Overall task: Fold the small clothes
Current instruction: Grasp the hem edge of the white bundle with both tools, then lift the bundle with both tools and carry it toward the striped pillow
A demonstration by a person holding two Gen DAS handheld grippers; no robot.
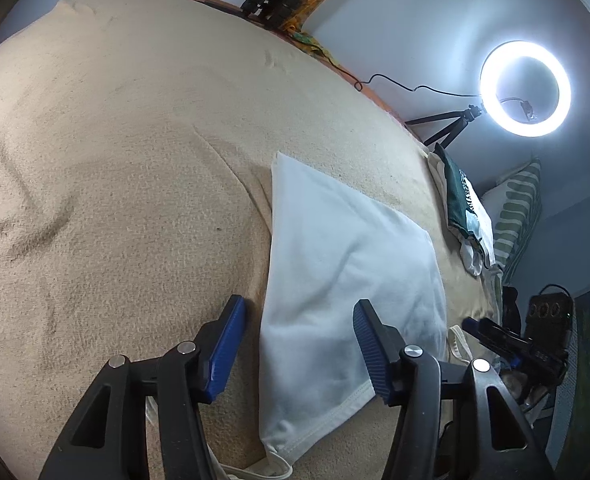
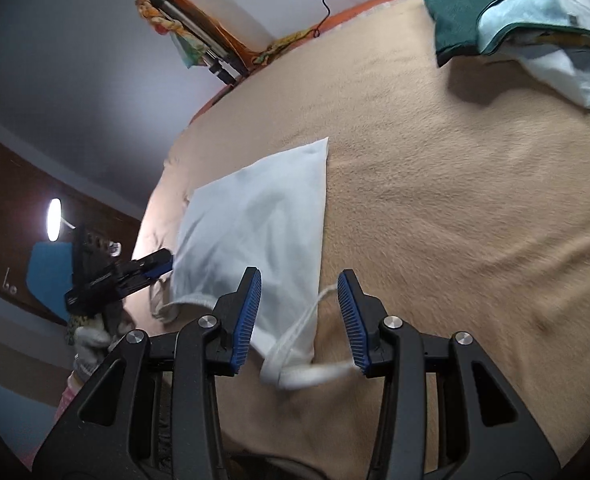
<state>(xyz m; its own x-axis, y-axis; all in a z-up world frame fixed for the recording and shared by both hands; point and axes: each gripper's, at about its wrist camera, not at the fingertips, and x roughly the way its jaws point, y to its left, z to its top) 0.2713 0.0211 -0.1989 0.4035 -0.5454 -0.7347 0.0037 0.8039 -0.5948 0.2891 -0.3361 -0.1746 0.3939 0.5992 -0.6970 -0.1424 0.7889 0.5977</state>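
Observation:
A white garment [image 1: 335, 264] lies folded flat on the beige blanket [image 1: 115, 160], its hemmed edge and straps nearest me. My left gripper [image 1: 299, 312] is open and empty, its jaws straddling the garment's left edge just above it. In the right wrist view the same garment [image 2: 255, 220] lies ahead. My right gripper [image 2: 299, 284] is open and empty over the garment's near right corner and a loose strap [image 2: 319, 374]. The left gripper [image 2: 151, 266] shows at the garment's left side. The right gripper [image 1: 495, 336] shows at the garment's right edge.
A pile of folded clothes, dark green on top [image 1: 463, 204] [image 2: 495, 12], sits at the blanket's far side. A lit ring light [image 1: 525, 88] on a tripod stands beyond the bed edge, beside a striped pillow [image 1: 519, 208]. The blanket [image 2: 475, 200] spreads wide to the right.

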